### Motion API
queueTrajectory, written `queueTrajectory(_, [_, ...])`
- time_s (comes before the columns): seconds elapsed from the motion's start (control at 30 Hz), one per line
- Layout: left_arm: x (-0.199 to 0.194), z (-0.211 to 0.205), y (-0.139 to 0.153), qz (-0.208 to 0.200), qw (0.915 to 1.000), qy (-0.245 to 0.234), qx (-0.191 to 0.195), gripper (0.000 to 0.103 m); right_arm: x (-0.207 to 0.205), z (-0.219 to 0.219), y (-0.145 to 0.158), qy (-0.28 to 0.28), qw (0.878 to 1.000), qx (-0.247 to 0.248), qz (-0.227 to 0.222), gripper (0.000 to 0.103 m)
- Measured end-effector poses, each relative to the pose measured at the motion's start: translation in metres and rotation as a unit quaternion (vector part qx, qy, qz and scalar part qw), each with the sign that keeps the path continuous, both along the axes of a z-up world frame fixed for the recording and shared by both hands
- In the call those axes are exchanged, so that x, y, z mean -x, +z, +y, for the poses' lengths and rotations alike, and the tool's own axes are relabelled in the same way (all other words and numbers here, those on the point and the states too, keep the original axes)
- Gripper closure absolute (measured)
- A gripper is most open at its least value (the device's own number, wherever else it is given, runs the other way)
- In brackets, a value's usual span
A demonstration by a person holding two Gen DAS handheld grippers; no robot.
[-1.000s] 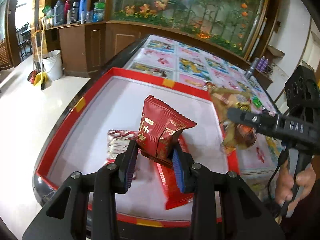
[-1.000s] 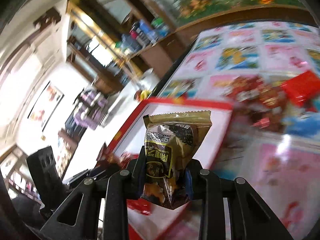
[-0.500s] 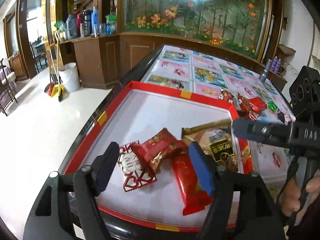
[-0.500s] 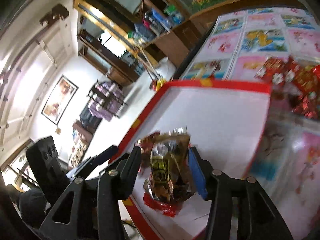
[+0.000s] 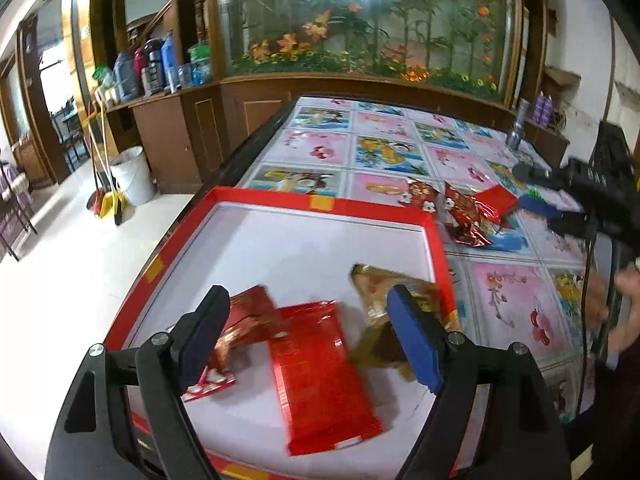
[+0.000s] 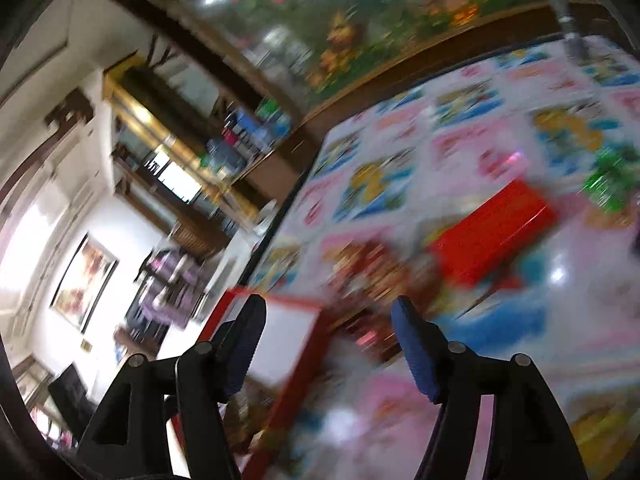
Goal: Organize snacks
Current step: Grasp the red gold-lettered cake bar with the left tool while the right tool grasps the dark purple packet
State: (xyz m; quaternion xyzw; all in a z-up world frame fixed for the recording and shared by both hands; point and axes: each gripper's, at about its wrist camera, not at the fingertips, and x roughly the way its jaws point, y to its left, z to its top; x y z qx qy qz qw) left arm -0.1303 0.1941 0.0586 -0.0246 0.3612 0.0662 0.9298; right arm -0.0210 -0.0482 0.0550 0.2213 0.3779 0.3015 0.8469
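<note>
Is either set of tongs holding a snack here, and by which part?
Nothing is held. The left tongs and right tongs are both open and empty; the packets lie in the red tray.

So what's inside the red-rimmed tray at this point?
The red-rimmed tray holds a flat red packet, a darker red packet, a red-and-white one and a gold packet. The left gripper's fingers cover parts of them.

table cover [image 5: 384,152] printed with pink and blue picture squares; large aquarium [image 5: 360,16] with orange flowers behind the table, on a wooden cabinet [image 5: 208,120]; bottles and jugs [image 5: 160,64] on the shelf at left; white bucket [image 5: 132,176] on the pale floor beside a yellow dustpan [image 5: 112,204]; framed picture [image 6: 86,276] on the white wall
</note>
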Motion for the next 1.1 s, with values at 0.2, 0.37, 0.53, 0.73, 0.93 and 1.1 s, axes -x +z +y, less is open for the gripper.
queueTrajectory(0.2, [-0.027, -0.057, 0.017, -0.01, 0.9914, 0.017, -0.129, 0.018, -0.027, -0.05, 0.0, -0.074, 0.997, 0.012, -0.008, 0.03])
queueTrajectory(0.37, [-0.045, -0.097, 0.027, -0.03, 0.9836, 0.009, -0.177, 0.016, -0.04, -0.081, -0.011, -0.098, 0.994, -0.034, 0.04, 0.03])
queueTrajectory(0.53, [-0.064, -0.125, 0.033, -0.022, 0.9851, -0.025, -0.169, 0.016, -0.036, -0.082, 0.001, -0.098, 0.995, 0.004, 0.006, 0.03])
queueTrajectory(0.73, [-0.086, -0.151, 0.033, -0.01, 0.9849, -0.049, -0.166, 0.016, -0.043, -0.112, 0.01, -0.122, 0.992, 0.029, -0.013, 0.03])
queueTrajectory(0.93, [-0.133, -0.165, 0.024, 0.019, 0.9813, -0.084, -0.172, 0.016, -0.059, -0.184, 0.007, -0.178, 0.984, 0.004, 0.011, 0.03])
queueTrajectory(1.1, [-0.186, -0.181, 0.013, 0.057, 0.9792, -0.123, -0.151, 0.016, -0.062, -0.238, -0.008, -0.234, 0.967, -0.081, 0.053, 0.029])
